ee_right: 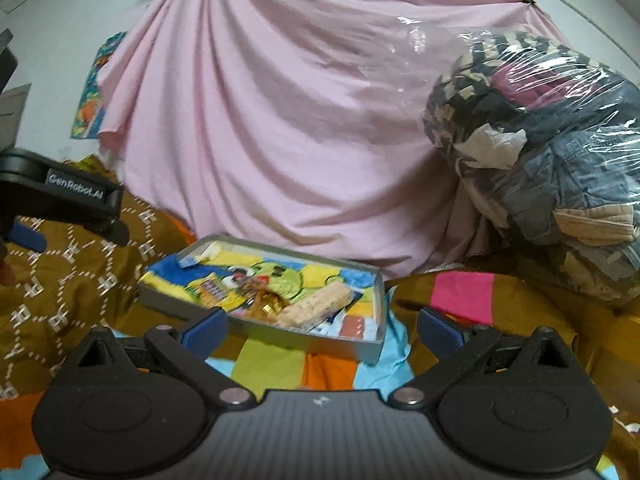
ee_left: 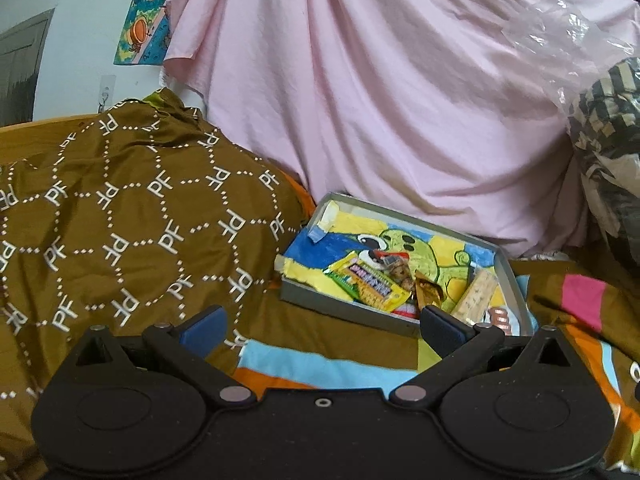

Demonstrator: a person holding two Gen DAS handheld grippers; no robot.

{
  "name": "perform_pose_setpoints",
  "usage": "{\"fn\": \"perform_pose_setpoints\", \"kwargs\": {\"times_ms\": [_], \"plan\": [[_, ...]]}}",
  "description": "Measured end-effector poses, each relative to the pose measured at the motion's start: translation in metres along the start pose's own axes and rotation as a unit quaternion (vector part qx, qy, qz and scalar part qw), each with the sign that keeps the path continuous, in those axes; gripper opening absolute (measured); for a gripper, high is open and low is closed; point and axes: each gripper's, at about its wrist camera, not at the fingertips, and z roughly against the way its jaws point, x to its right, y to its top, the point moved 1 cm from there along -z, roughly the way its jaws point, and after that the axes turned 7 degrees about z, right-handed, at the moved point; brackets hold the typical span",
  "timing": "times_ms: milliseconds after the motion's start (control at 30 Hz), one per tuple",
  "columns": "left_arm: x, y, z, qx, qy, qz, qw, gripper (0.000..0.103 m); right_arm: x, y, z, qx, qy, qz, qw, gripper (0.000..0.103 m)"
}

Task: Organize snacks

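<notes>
Far left: brown PF-print cover (ee_left: 120, 216) bunched on the bed, no snacks on it. Left tool (ee_left: 320, 322) hovers low over the striped bedsheet (ee_left: 304, 364), fingers spread wide, nothing between them. In the right wrist view the left tool's body shows at the left edge, off to the left of the tray.

Centre: shallow grey tray (ee_left: 344, 309) with a cartoon drawing lining its bottom sits on the bed in front of the pink hanging sheet (ee_left: 380, 100). Snacks are all inside the tray, piled toward its near right end: yellow snack packet (ee_left: 366, 282), gold wrapper (ee_left: 428, 292) touching it, tan wafer bar (ee_left: 478, 294) lying tilted beside that, a small reddish pack (ee_left: 498, 318) in the near corner. A small dark item above the gold wrapper is too blurred to name.

Right tool (ee_right: 322, 326) also spread wide and empty, hanging just in front of the tray's near wall, wafer bar (ee_right: 316, 306) roughly on its centre line. Far right: plastic-wrapped bundle of clothes (ee_right: 540, 168), not part of the task.

Step, judged: snacks look gathered in the tray but heaped; neither tool is grasping. Next move likely calls for one tool to go forward over the near wall and close on a top item, wafer bar being most exposed, without nudging the light tray on soft bedding.
</notes>
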Motion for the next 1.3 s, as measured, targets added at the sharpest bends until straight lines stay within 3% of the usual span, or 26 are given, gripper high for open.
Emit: {"fn": "perform_pose_setpoints", "kwargs": {"times_ms": [233, 700, 867, 1167, 1300], "plan": [[-0.015, -0.026, 0.014, -0.018, 0.004, -0.015, 0.9997, 0.102, -0.013, -0.012, 0.008, -0.084, 0.042, -0.016, 0.995, 0.103], [-0.03, -0.074, 0.024, -0.074, 0.018, -0.046, 0.9961, 0.102, -0.025, -0.033, 0.006, -0.187, 0.053, -0.004, 0.981, 0.103], [-0.028, -0.081, 0.016, -0.112, 0.009, -0.061, 0.9918, 0.102, -0.026, -0.036, 0.001, -0.203, 0.054, -0.004, 0.978, 0.103], [-0.028, -0.082, 0.007, -0.124, 0.018, -0.072, 0.9895, 0.102, -0.025, -0.036, -0.006, -0.222, 0.051, -0.008, 0.974, 0.103], [-0.026, -0.076, -0.004, -0.133, 0.022, -0.082, 0.9874, 0.102, -0.025, -0.035, -0.016, -0.232, 0.077, -0.012, 0.97, 0.103]]}}
